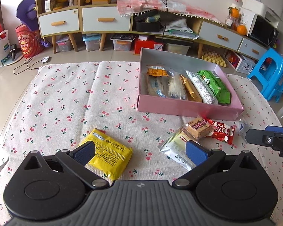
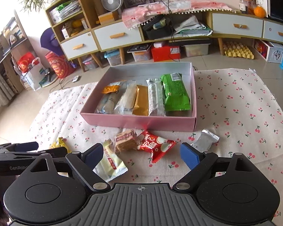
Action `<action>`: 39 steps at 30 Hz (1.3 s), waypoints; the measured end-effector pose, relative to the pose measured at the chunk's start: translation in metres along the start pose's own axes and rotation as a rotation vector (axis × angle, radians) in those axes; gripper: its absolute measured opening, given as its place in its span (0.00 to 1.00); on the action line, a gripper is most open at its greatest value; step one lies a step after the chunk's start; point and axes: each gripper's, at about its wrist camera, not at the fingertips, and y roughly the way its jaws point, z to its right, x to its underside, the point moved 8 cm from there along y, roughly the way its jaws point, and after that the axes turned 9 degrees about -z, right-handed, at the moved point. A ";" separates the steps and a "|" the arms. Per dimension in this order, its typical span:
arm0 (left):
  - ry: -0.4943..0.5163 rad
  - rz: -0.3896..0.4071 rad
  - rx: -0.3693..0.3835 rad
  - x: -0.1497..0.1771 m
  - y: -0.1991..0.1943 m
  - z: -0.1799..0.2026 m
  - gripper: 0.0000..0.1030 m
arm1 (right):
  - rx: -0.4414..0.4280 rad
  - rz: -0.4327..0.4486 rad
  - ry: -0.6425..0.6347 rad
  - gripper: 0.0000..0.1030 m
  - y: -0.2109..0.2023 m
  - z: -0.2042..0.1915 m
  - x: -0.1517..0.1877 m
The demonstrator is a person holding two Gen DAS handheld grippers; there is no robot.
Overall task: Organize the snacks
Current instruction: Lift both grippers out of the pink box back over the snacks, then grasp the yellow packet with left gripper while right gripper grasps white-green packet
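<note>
Right now, through my left wrist camera, my left gripper hangs with its jaws wide apart and nothing between them, low over the cherry-print cloth; the yellow packet lies under its left finger, and the pink box, with five snacks lined side by side to save room, sits far right. Through my right wrist camera, my right gripper is likewise spread and empty, poised above the red packet, with the biscuit pack, the cream wrapper and the silver sachet loose near the box front, waiting their turn, I judge.
</note>
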 end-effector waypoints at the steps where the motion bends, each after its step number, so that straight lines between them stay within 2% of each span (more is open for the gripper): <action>1: 0.001 -0.001 0.004 0.003 0.000 -0.002 0.99 | 0.003 -0.005 -0.012 0.88 0.001 -0.001 0.003; 13: 0.043 -0.017 -0.047 0.035 0.004 -0.030 0.99 | 0.096 -0.057 -0.196 0.88 0.020 0.004 0.047; 20: 0.109 0.025 -0.073 0.040 0.016 -0.044 0.99 | 0.054 -0.069 -0.267 0.88 0.034 -0.012 0.057; 23: 0.107 -0.003 -0.073 0.045 0.025 -0.049 0.99 | 0.014 -0.090 -0.290 0.88 0.042 -0.023 0.061; 28: 0.012 -0.041 -0.011 0.047 0.027 -0.052 0.99 | -0.028 -0.133 -0.295 0.88 0.056 -0.039 0.065; 33: -0.118 -0.044 0.014 0.040 0.025 -0.052 0.99 | -0.007 -0.143 -0.287 0.88 0.071 -0.047 0.059; 36: -0.225 -0.044 0.009 0.034 0.029 -0.057 0.99 | 0.000 -0.138 -0.295 0.89 0.077 -0.053 0.052; 39: -0.289 -0.046 -0.028 0.028 0.032 -0.058 0.99 | 0.003 -0.130 -0.290 0.89 0.082 -0.060 0.047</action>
